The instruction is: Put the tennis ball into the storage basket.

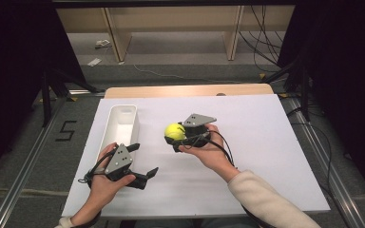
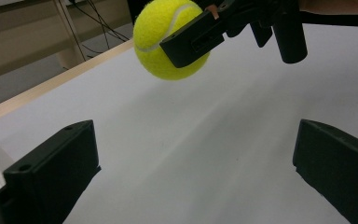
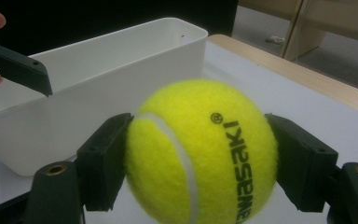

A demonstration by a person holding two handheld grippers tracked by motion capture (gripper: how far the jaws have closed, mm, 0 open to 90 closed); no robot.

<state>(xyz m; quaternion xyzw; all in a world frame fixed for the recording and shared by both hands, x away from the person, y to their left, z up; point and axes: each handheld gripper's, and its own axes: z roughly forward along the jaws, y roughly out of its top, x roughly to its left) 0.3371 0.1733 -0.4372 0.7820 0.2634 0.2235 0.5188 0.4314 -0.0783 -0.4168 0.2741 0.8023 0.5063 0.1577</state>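
A yellow tennis ball [image 1: 174, 131] [image 3: 200, 154] [image 2: 168, 39] is held above the white table sheet, my right gripper [image 1: 178, 137] [image 3: 198, 156] shut on it with a black jaw pressed on each side. The white rectangular bin [image 1: 120, 128] [image 3: 88, 93] stands to the left of the ball, empty as far as I can see. My left gripper [image 1: 145, 164] [image 2: 196, 163] hovers near the bin's near end, its jaws spread wide with nothing between them, pointing toward the ball.
The white sheet [image 1: 266, 142] covers most of the wooden table [image 1: 185, 90]. Wooden furniture legs [image 1: 116, 38] and cables [image 1: 261, 42] lie on the floor beyond the far edge. Dark stands flank the table on both sides.
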